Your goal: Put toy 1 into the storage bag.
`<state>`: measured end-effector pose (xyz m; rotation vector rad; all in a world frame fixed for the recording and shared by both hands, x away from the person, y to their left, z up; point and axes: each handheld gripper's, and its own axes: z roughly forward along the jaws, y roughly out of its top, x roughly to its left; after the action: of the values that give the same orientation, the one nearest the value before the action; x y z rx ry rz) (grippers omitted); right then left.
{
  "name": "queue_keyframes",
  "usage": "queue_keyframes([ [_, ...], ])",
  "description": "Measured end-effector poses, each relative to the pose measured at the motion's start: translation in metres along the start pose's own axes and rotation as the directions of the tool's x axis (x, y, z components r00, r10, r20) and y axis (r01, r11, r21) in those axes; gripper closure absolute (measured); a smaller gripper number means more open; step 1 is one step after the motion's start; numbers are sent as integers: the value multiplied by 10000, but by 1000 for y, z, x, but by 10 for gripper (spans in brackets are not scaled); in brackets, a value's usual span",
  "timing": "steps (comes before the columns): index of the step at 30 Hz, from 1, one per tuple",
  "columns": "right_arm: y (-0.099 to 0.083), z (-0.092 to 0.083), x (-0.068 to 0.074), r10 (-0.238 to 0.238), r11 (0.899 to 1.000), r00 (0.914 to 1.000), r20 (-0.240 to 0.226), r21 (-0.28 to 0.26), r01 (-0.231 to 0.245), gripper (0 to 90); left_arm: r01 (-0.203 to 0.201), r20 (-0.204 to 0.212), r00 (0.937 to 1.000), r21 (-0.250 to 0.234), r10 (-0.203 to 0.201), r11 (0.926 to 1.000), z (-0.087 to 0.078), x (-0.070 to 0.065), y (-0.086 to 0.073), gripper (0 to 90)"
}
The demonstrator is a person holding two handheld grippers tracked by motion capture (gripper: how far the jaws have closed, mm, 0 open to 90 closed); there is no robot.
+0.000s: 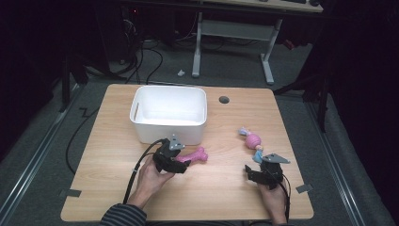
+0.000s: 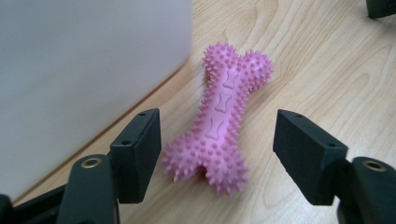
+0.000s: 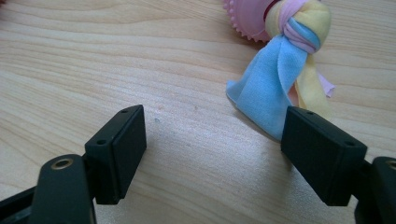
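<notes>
Light wood desk (image 1: 211, 188) on grey carpet in a dark room, cables on the floor; white bin (image 1: 168, 113) at desk rear. Left claw (image 2: 217, 156) open, astride the near end of the pink spiked bone (image 2: 224, 116) beside the bin, pads not pressing. Right claw (image 3: 212, 154) open on bare wood, knotted cloth toy (image 3: 285, 70) just beyond one pad.

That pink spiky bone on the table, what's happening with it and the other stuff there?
A person works at a wooden table with a gripper in each hand. The left gripper straddles the near end of the pink spiky bone toy, jaws open and not yet pressing on it, right beside the white bin. The right gripper sits open on bare wood, next to the blue fabric tail of a knotted cloth toy.
</notes>
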<state>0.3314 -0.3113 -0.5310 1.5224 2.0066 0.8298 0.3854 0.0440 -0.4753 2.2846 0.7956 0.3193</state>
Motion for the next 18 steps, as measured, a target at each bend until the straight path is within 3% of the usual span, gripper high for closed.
queue_keyframes([
  [7, 0, 0, 0, 2, 10000, 10000, -10, 13, -2, 225, -42, 312, 9995, 456, 28, 9990, 12, 2, 12, 330],
  [18, 0, 0, 0, 7, 10000, 10000, -2, 16, -7, 225, -453, 176, 9989, 1113, 436, 9928, 31, -4, 17, 359],
])
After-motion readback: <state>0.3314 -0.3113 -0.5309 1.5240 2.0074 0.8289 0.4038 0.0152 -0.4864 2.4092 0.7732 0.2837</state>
